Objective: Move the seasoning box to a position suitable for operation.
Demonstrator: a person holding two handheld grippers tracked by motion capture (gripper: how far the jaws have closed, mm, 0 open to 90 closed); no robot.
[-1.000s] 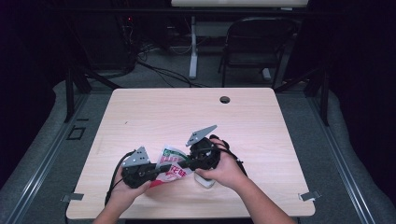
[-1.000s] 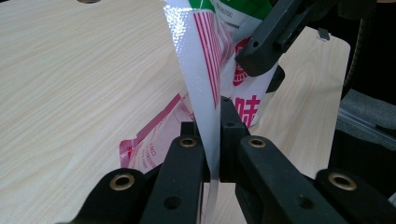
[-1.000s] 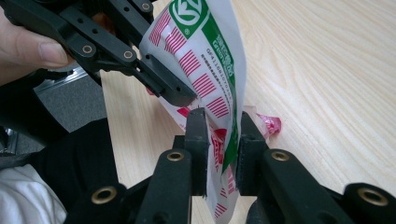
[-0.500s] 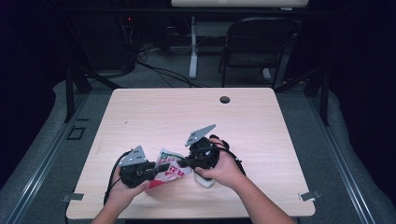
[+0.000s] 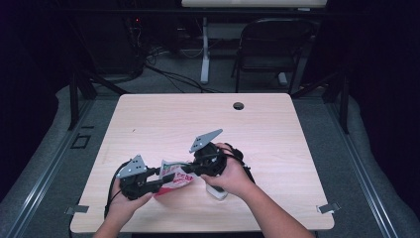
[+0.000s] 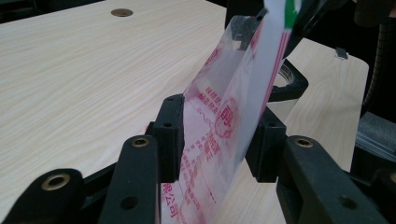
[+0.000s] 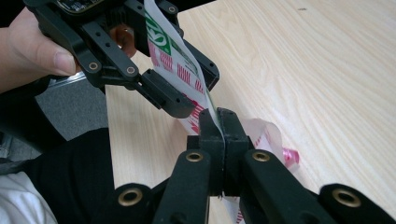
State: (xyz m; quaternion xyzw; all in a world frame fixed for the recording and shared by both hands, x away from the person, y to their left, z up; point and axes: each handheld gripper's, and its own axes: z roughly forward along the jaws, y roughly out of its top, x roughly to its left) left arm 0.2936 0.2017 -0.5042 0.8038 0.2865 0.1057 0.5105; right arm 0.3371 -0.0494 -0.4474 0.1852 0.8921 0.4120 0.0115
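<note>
From the high view we see the table (image 5: 297, 148) with both our hands working near its near edge, left of the middle. Our left gripper (image 5: 157, 184) points right and our right gripper (image 5: 194, 171) points left, and the plastic bag (image 5: 174, 177), clear with red print, hangs between them just above the surface. A small white object (image 5: 218, 192) lies on the table under our right hand (image 5: 230, 177). A round hole (image 5: 238, 105) sits near the far edge.

In the left gripper view our left gripper (image 6: 218, 142) has its pads on either side of the bag (image 6: 224, 112). The jaws have just been opening: the bag stands between them, with a gap at the right pad (image 6: 264, 144), so they no longer pinch it. The bag rises on edge toward the right gripper (image 6: 285, 28) at the top of the picture, and the hole (image 6: 122, 12) shows at the far edge.

In the right gripper view our right gripper (image 7: 218, 128) has its fingers pressed together on the top strip of the bag (image 7: 180, 60), pinching it firmly. Beyond, the left gripper (image 7: 187, 86) stands with its jaws spread around the bag, our left hand (image 7: 32, 46) gripping its body. A loose fold of the bag curls down to the surface right of our jaws.
</note>
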